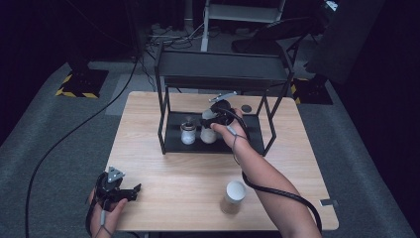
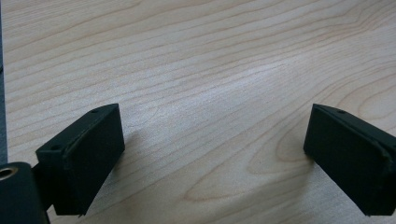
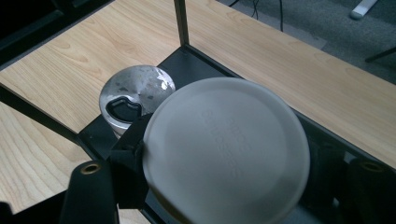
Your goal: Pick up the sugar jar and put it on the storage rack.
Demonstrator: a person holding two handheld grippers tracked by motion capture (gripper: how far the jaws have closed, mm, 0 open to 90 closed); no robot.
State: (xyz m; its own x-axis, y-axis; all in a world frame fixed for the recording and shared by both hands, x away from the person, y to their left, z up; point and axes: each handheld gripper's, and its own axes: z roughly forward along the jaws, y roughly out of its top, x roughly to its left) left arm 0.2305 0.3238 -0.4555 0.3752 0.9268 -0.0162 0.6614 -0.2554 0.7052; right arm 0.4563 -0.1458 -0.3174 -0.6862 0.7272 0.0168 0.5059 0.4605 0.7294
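On the wooden table (image 1: 173, 168) stood a black two-tier rack (image 1: 223, 67), and the right gripper (image 1: 214, 120) reached under its upper shelf to the lower tray. In the right gripper view its jaws pinched a white-lidded jar (image 3: 226, 149) from either side, the lid broad between them. That jar (image 1: 208, 133) stood on the tray just beside a smaller shaker (image 1: 188, 133), whose metal top with a dark pouring slot lay close behind the lid (image 3: 136, 93). A second white-lidded jar (image 1: 234, 197) stood well apart near the table's front edge. The left gripper (image 1: 130, 192) rested low at the front left, jaws spread wide over bare wood (image 2: 205, 93), pinching nothing.
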